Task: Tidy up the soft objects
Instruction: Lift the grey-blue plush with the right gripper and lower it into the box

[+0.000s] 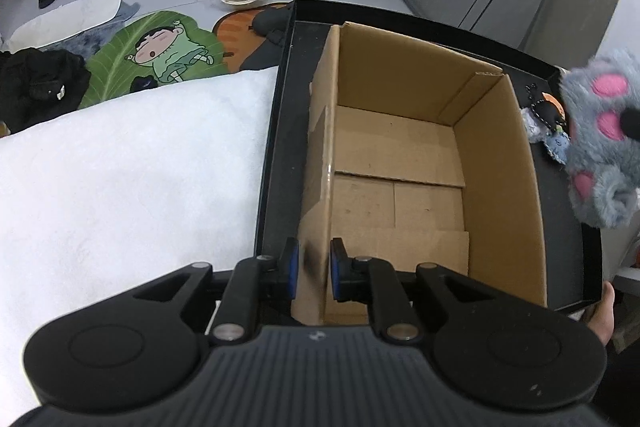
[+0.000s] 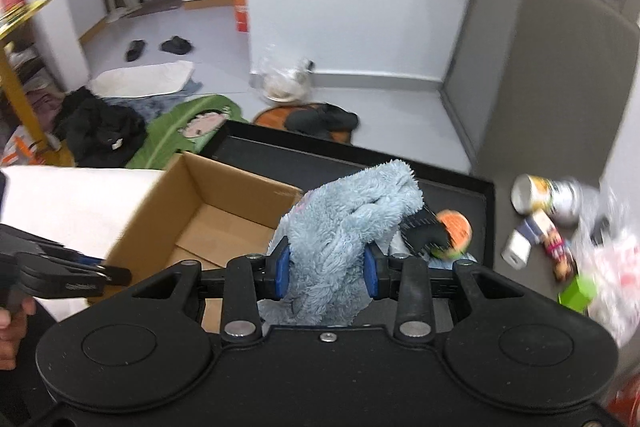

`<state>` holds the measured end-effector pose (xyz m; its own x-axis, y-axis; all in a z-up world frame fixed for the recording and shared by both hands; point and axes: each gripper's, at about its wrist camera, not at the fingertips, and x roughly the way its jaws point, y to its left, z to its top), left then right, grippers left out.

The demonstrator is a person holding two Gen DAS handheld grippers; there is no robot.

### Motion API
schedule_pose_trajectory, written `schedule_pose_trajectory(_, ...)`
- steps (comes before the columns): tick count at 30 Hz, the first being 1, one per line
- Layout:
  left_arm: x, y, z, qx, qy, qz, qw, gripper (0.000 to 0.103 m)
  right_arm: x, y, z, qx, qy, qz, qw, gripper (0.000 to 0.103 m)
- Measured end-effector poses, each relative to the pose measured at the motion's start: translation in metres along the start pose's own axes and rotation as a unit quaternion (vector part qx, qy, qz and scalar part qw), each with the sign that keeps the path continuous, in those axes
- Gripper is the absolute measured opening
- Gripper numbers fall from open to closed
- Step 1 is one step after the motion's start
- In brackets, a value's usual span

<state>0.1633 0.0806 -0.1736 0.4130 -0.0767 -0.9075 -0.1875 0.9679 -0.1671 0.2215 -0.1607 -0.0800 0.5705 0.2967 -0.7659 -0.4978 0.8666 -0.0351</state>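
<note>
Right wrist view: plush toy carried toward the box.
Right gripper [image 2: 326, 267] pinched the plush toy [image 2: 344, 227]; left gripper [image 1: 313, 269] clamped the cardboard box [image 1: 400, 163] wall between its jaws; release over it came next.

Grey plush toy [image 1: 604, 143] blurred, cut by left-wrist view's right edge. Small charms [image 1: 548, 123] beside it indistinct. Clutter [image 2: 560, 227] beyond black tray's [image 2: 486, 219] right edge smeared.

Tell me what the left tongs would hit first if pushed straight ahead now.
Nothing new: the left tongs already straddle the near wall of the cardboard box, apparently pinching it. Pushing on would likely just shove the box along the black tray.
</note>
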Motion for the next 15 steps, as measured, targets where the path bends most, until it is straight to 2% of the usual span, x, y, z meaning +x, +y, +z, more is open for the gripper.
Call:
schedule_pose_trajectory(8, -0.005, 0.003, -0.003, -0.006, -0.013, -0.004, 0.9999, 0.012, 0.001, 0.040, 0.012, -0.082, -0.002, 0.027, 0.996, 0.035)
schedule_pose_trajectory(15, -0.004, 0.007, -0.003, -0.013, -0.019, -0.014, 0.9996, 0.010, 0.009, 0.073, 0.013, -0.159, 0.027, 0.048, 0.986, 0.035)
